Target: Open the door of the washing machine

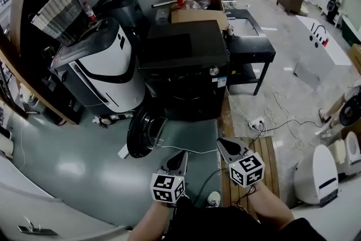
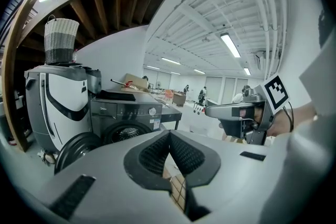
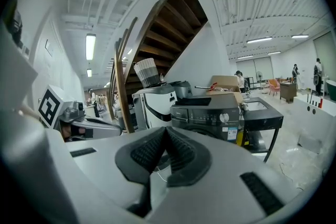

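Observation:
The black front-loading washing machine (image 1: 183, 68) stands ahead of me with its round door (image 1: 144, 131) swung open to the left, so the drum opening (image 2: 125, 134) shows. Both grippers hover low in front of it, apart from the machine and the door. My left gripper (image 1: 181, 156) is shut with nothing between its jaws. The right gripper (image 1: 226, 146) beside it is also shut and empty. In the left gripper view the door (image 2: 77, 149) hangs at lower left and the right gripper (image 2: 231, 110) shows at the right. The right gripper view has the machine (image 3: 207, 112) straight ahead.
A white-and-black appliance (image 1: 104, 68) stands left of the machine, with a woven basket (image 1: 56, 11) behind it. A cardboard box (image 1: 197, 0) sits on top at the back, a black table (image 1: 251, 45) to the right. Cables and a power strip (image 1: 256, 121) lie on the floor by a wooden pallet (image 1: 265, 161).

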